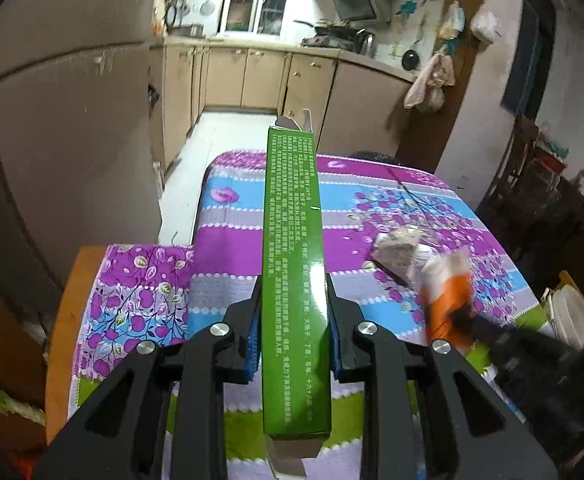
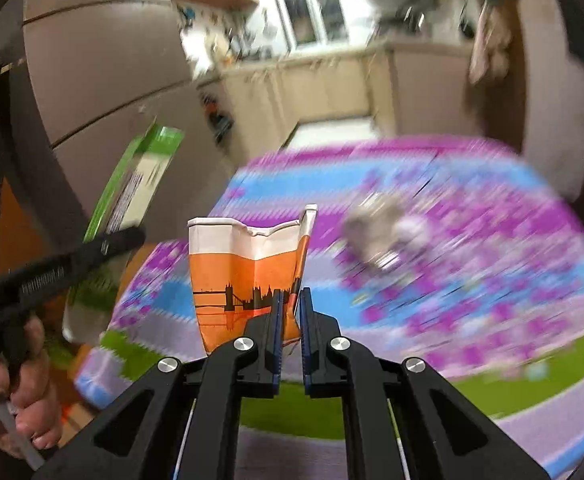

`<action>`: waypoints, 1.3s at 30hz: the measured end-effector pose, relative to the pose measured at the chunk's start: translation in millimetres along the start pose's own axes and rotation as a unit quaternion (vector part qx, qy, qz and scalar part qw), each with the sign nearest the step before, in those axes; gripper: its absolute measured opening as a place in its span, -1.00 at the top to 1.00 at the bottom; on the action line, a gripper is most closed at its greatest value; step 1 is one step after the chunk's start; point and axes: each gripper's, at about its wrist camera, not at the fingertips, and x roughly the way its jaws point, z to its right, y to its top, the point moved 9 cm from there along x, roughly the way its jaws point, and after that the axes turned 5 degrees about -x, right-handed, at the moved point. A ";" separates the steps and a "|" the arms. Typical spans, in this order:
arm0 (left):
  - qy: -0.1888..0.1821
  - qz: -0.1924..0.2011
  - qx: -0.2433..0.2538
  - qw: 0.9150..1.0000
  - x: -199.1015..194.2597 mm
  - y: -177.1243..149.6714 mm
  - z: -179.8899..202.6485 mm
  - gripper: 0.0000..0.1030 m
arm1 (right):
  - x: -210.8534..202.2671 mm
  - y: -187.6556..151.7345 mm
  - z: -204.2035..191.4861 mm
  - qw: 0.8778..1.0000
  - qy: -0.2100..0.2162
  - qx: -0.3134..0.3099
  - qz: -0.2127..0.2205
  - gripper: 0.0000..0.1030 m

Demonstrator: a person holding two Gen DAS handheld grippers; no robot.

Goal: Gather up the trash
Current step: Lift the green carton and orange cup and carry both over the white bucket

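**Left wrist view: both tools loaded, one scrap left on worktop**

Left wrist view showed the left tool [image 1: 294, 320] clamped on a long green printed cardboard carton [image 1: 294, 248], gripped across its narrow faces near the lower end, the far end sticking out over the worktop with floral purple-striped cloth [image 1: 228, 240]. Empty carton: likely light, stiff, glossy, so slippery.

The right tool [image 2: 290, 312] was pinched nearly closed on the wall of a crushed orange-and-white paper cup [image 2: 248, 276], held off the cloth. Thin paper, soft, creases easily; a wall pinch suited it.

A crumpled greyish wrapper wad [image 1: 400, 250] lay on the cloth, blurred. Probably very light, squashy; best taken across its bulk.
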 end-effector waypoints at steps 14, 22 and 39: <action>-0.029 0.039 0.044 0.998 -44.0 0.4 86.1 0.53 | -104.9 39.6 62.5 0.992 -0.085 -0.017 0.087 0.84; -0.046 0.048 0.058 0.996 -50.8 5.9 125.2 0.53 | -141.3 43.9 97.8 0.989 -0.111 -0.002 0.102 0.84; -0.122 0.052 0.121 0.984 -52.4 -0.9 267.2 0.53 | -233.3 33.0 229.7 0.972 -0.204 0.048 0.109 0.84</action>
